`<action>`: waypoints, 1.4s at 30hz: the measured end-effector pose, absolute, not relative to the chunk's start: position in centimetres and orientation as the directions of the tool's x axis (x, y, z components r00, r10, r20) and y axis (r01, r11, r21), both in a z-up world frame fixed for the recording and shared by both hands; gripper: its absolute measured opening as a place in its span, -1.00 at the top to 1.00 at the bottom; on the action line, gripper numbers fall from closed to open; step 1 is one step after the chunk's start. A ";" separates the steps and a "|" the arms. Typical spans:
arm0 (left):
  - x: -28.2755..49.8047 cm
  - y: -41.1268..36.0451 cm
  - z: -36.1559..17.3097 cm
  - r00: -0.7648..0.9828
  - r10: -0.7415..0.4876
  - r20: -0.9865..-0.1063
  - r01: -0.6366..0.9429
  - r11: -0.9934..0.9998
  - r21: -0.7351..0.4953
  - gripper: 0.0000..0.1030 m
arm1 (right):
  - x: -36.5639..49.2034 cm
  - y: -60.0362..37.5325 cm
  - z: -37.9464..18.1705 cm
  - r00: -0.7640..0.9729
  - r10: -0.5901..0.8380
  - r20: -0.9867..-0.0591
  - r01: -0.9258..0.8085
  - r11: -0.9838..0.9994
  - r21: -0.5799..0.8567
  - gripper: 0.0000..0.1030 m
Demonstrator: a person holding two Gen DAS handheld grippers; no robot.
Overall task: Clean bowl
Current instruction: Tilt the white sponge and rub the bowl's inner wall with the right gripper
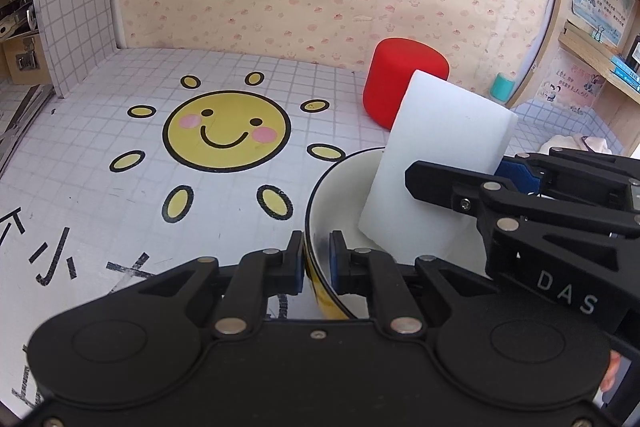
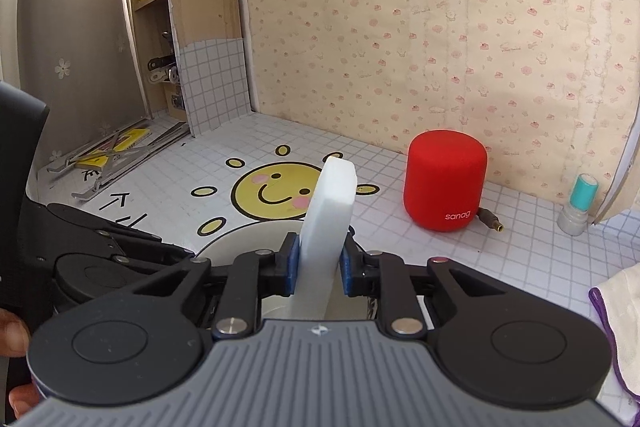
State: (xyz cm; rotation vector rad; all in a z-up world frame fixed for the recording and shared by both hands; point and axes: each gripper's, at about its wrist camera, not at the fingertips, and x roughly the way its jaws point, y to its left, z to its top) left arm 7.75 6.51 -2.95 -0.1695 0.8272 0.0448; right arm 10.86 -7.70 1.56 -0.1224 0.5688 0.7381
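A white bowl with a dark rim and a yellow outside stands on the tiled tabletop. My left gripper is shut on its near rim, one pad outside and one inside. A white sponge block stands tilted with its lower end inside the bowl. My right gripper comes in from the right and is shut on that sponge. In the right wrist view the sponge stands upright between the blue pads of the right gripper, and the bowl shows just below. The left gripper body lies to the left.
A red cylindrical speaker stands at the back right with a cable plug beside it. A small teal-capped bottle stands near the right wall. A white cloth lies at the right edge. A smiling sun picture marks the tabletop. Shelves flank both sides.
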 end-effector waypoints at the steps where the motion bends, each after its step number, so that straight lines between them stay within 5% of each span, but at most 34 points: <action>1: 7.8 6.5 -3.0 0.677 -0.025 -0.735 -0.109 0.985 -0.134 0.75 | 11.0 -7.7 1.6 0.588 0.612 -0.529 -0.669 0.735 0.108 0.57; 16: 8.4 6.9 -3.2 0.690 -0.061 -0.721 -0.041 0.992 -0.123 0.75 | 13.2 -7.0 1.9 0.431 0.721 -0.542 -0.727 0.633 0.264 0.60; 35: 7.9 6.4 -3.1 0.693 -0.048 -0.720 -0.047 0.993 -0.112 0.75 | 10.9 -8.6 1.6 0.589 0.576 -0.567 -0.647 0.756 0.095 0.60; 42: 7.8 5.8 -3.1 0.693 -0.043 -0.719 -0.037 0.995 -0.096 0.74 | 12.0 -7.2 1.4 0.546 0.610 -0.575 -0.667 0.731 0.142 0.60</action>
